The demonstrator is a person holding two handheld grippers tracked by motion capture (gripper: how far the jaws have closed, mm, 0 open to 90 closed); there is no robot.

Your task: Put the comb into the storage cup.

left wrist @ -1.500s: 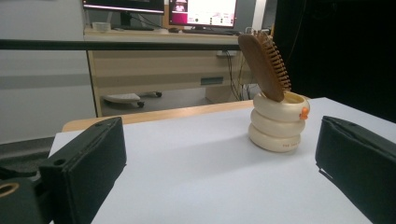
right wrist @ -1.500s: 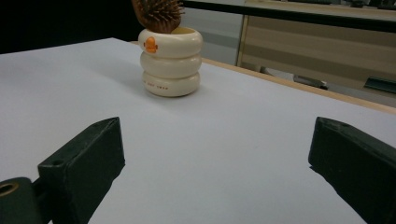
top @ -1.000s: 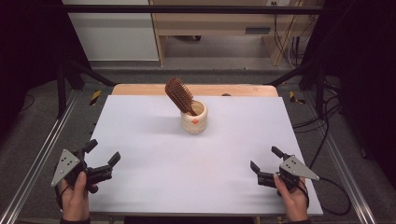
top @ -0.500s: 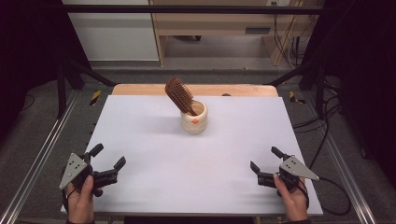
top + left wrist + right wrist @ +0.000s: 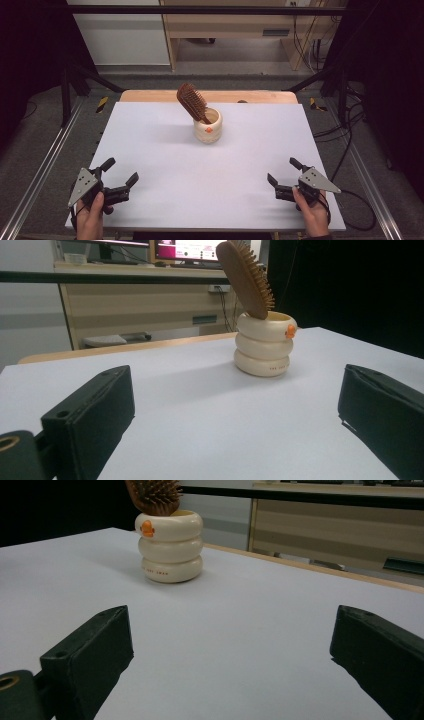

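A cream ribbed cup (image 5: pixel 208 128) with a small orange mark stands upright near the far middle of the white table (image 5: pixel 150 150). A brown wooden hairbrush (image 5: pixel 192 102) leans out of it, head up and tilted left. The cup (image 5: pixel 264 344) and brush (image 5: pixel 246 277) show ahead in the left gripper view, the cup (image 5: pixel 170 546) and brush (image 5: pixel 154 495) at upper left in the right gripper view. My left gripper (image 5: pixel 120 172) rests open at the near left edge, nothing between its jaws. My right gripper (image 5: pixel 284 171) is open at the near right, also holding nothing.
A wooden strip (image 5: pixel 150 95) runs along the table's far edge. Metal frame rails (image 5: pixel 45 165) flank both sides. Beyond stand a light wood cabinet (image 5: pixel 235 25) and cables on the floor (image 5: pixel 345 125). A cable trails from the right gripper off the table.
My left gripper has shifted a little to the right and nearer the table's front edge. The right gripper, cup and brush have stayed put.
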